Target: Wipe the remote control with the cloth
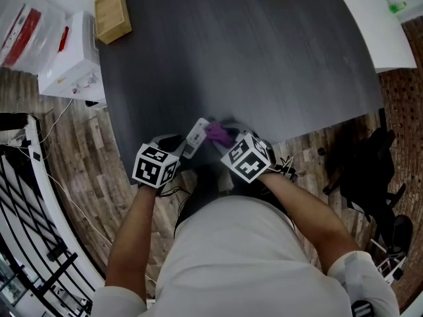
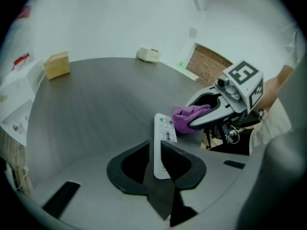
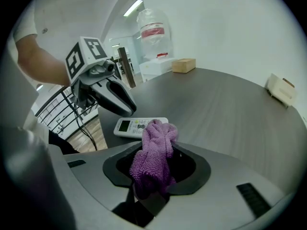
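The left gripper (image 2: pixel 156 152) is clamped narrow on the lower end of the white remote control (image 2: pixel 162 128). It holds the remote on edge over the near rim of the dark table (image 1: pixel 264 65). The right gripper (image 3: pixel 154 159) pinches a bunched purple cloth (image 3: pixel 160 135), whose free end lies against the upper, button end of the remote. Well apart from them, near the table's far left corner, sits a closed wooden box (image 1: pixel 112 15). A small beige box (image 2: pixel 149 54) rests at the far edge, and neither box shows what is inside. Beside the table stands a white unit (image 1: pixel 69 61). A clear plastic bag (image 3: pixel 154 30) sits on top of it, with something red and white showing through.
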A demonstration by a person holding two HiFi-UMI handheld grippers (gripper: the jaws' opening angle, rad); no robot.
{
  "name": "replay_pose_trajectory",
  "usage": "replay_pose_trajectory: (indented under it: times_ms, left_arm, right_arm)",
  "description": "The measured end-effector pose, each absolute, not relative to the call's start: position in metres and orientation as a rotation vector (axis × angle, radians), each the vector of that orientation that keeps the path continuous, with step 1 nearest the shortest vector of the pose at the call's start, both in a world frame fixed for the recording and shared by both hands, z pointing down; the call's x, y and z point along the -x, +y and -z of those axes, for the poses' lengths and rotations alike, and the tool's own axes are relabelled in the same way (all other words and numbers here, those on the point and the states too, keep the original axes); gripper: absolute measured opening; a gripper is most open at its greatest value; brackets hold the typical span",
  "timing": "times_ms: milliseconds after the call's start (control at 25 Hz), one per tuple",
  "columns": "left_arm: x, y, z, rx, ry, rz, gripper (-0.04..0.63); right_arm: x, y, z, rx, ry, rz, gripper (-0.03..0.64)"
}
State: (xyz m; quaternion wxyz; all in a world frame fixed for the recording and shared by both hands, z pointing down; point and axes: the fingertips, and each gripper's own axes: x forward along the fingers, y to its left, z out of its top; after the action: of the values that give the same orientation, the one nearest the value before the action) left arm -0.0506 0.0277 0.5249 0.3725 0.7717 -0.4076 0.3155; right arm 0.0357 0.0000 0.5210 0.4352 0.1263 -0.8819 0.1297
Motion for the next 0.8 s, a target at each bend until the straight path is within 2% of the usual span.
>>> replay_pose_trajectory:
  times_ms: [80, 120, 400, 560, 800]
  left_arm:
    - [0.051, 0.027, -0.535, -1.941, -0.972, -0.813, 0.11]
    - [0.05, 0.026, -0.538, -1.927, -0.944, -0.819, 0.121]
    - [0.035, 0.029, -0.546, -1.822, -0.764, -0.764, 0.124]
    - [0.004, 0.038, -0.545, -1.706, -0.626, -0.529, 0.126]
    - [0.005, 0.025, -0.543, -1.58, -0.748, -0.22, 0.121]
  right_arm:
    - [-0.034, 0.0, -0.522, -0.309, -2.186, -0.325, 0.146]
    - [-0.033, 0.0, -0.523, -0.304, -2.18, -0.321, 0.146]
    - [-0.032, -0.001, -0.526, -0.309, -2.173, -0.324, 0.146]
    - [-0.028, 0.0, -0.527, -0.338, -2.172, -0.303, 0.146]
    - [-0.028, -0.001, -0.528, -0.439, -2.204, -0.346, 0.146]
